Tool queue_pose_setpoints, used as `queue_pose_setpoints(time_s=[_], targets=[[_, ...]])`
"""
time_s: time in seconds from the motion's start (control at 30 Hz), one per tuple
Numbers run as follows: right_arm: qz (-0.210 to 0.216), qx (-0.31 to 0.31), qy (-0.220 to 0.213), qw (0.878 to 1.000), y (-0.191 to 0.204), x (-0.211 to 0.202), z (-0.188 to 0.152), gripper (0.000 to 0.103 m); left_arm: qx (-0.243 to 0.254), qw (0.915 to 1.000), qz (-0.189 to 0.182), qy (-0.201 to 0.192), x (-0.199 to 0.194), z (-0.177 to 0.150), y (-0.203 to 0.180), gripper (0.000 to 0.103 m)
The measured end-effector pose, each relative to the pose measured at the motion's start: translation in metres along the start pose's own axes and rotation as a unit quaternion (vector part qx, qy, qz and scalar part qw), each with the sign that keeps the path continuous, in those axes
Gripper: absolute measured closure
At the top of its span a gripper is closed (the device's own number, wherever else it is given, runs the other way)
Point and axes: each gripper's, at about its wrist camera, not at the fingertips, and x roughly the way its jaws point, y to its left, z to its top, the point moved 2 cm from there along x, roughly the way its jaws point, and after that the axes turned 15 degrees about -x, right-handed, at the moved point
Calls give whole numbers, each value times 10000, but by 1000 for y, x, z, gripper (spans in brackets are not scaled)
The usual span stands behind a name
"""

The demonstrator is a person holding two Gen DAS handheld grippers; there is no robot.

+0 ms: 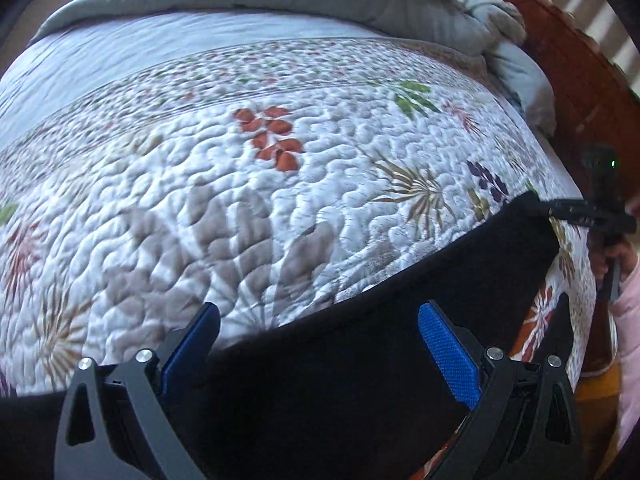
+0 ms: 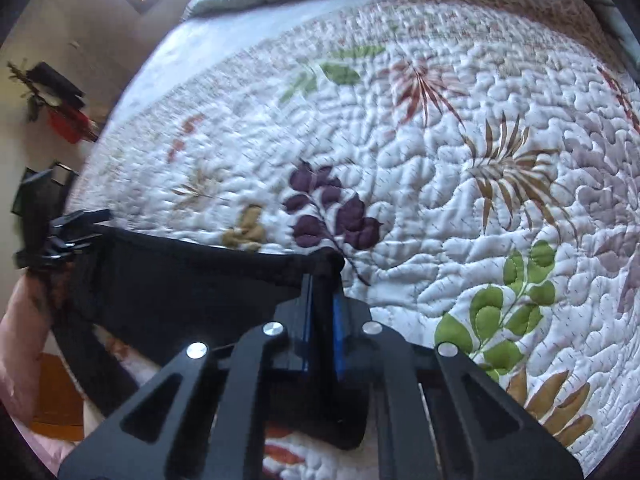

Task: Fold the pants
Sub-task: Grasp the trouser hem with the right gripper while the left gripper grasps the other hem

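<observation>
The black pants (image 1: 400,340) hang stretched over the near edge of a floral quilted bed (image 1: 280,184). In the left wrist view my left gripper (image 1: 320,344) is open, its blue pads wide apart over the pants' top edge. My right gripper (image 1: 576,216) shows at the far right, pinching a corner of the pants. In the right wrist view my right gripper (image 2: 320,300) is shut on the pants (image 2: 192,284), the cloth bunched between its pads. My left gripper (image 2: 76,224) shows at the left by the other end of the pants.
A grey duvet (image 1: 360,4) is piled at the far side of the bed. A wooden bed frame (image 1: 580,80) runs along the right. Shelves with dark and red things (image 2: 60,112) stand by the wall at left. An orange floor (image 2: 56,392) lies below the bed edge.
</observation>
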Motion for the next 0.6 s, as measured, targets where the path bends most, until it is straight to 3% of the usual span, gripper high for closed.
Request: queue_pose_setpoints(time_s=[0.2,0.33,0.47,0.57,0.6], targets=[[361,-310,-775,9959,18,-55,2,96,1011,9940,-361,224,11,4,-23,4],[401,-552,-1033,9923,29,-75,10,96,1161,9884,-845,488,17,7,-31,4],[436,-621,-1186,9900,29,-84,20,96,1300,9758,-1360,1117,28,5,-39,4],[388,-673,-1182,9899,29,-86,20,96,1246,9727,-1379,1388,36,2,-40,5],[352,-661,-1160,9904,29,-84,21,96,1245,9739,-1347,1337,36,1,-40,11]])
